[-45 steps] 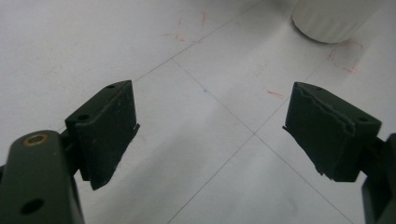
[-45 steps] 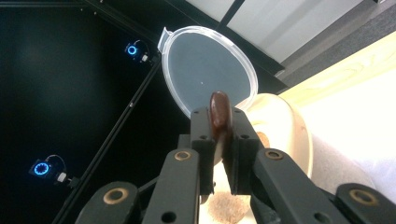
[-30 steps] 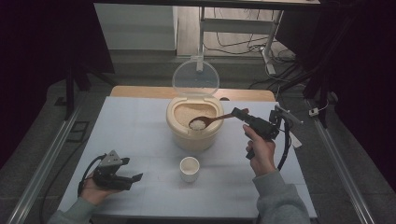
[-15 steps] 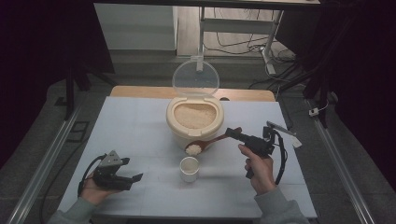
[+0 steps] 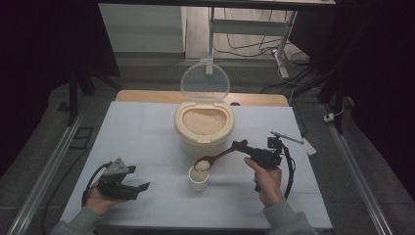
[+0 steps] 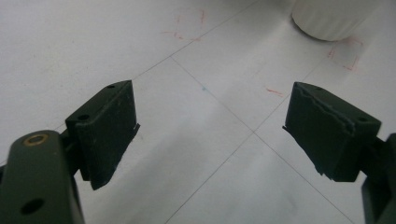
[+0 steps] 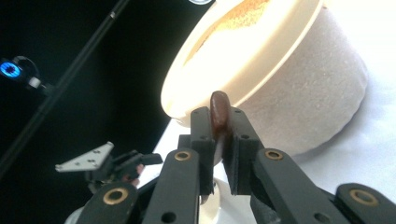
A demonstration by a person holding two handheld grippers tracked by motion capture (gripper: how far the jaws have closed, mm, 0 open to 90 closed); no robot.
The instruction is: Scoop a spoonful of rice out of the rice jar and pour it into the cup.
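Jaws of the left gripper (image 5: pixel 128 188) stood wide apart with nothing between them, low over the white table (image 5: pixel 147 142) at its near left corner, well apart from the cup (image 5: pixel 198 178). At centre, the wooden spoon (image 5: pixel 215 159) held its heap of rice just above the cup, in front of the open rice container (image 5: pixel 204 128). To the right, the right gripper (image 5: pixel 241 145) was clamped on the spoon's handle end.
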